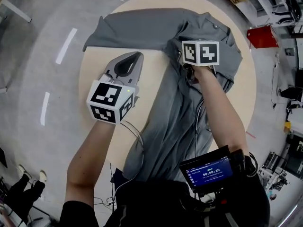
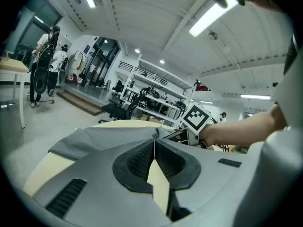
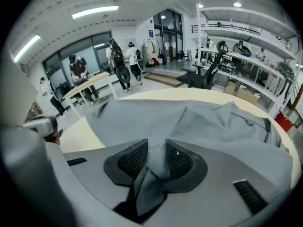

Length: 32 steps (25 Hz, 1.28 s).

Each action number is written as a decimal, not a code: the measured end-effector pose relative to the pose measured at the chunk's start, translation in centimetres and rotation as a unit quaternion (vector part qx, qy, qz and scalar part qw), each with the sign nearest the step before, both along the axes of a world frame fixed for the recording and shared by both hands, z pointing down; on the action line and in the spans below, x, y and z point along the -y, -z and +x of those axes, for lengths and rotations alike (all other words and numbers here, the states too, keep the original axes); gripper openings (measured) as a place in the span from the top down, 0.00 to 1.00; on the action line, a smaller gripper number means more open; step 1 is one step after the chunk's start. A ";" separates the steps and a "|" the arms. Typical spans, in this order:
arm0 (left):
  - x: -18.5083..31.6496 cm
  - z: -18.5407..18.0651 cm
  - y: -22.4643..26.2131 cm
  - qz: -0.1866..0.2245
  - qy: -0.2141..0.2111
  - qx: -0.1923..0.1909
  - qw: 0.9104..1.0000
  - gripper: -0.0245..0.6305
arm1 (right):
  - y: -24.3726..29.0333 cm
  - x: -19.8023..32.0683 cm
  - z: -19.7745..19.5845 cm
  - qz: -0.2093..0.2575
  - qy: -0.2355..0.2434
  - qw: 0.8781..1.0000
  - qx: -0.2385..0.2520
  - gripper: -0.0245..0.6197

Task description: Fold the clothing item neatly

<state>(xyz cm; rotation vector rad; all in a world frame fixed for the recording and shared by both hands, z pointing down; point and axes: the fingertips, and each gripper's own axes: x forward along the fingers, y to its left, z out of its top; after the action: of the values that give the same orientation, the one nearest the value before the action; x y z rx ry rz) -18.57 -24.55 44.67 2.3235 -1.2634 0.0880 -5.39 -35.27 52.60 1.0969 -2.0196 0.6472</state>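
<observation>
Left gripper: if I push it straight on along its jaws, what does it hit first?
Likely the shirt lying on the table, just past the left gripper tips; depth is unclear.

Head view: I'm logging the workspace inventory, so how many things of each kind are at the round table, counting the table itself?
Shirts: 1, the grey shirt
Grippers: 2, the left gripper and the right gripper
Tables: 1, the round table
Total: 4
</observation>
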 end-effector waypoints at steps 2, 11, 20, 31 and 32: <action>-0.3 -0.1 -0.2 -0.003 0.002 -0.002 1.000 0.96 | 1.6 0.4 -0.5 0.011 0.000 0.999 0.046 0.77; -0.7 -4.4 -1.9 -0.009 0.059 -0.014 0.998 0.96 | 4.4 1.3 4.6 0.076 -0.096 0.986 0.115 0.76; -5.3 -13.3 -1.0 -0.030 0.158 -0.004 0.987 0.96 | 10.1 -9.7 1.7 0.050 0.008 0.986 0.157 0.76; -4.9 -23.9 -2.3 -0.040 0.155 0.100 0.982 0.96 | 13.3 -14.4 -10.5 0.042 0.075 0.984 0.155 0.76; -3.6 -24.3 -3.8 -0.033 0.135 0.111 0.984 0.96 | 13.0 -13.8 -11.6 0.042 0.070 0.985 0.150 0.76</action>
<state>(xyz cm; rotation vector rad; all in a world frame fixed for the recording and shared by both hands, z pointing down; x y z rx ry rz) -42.86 -20.98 48.44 2.1091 -1.6474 0.3012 -17.02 -21.51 39.58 0.9375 -2.3771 0.6927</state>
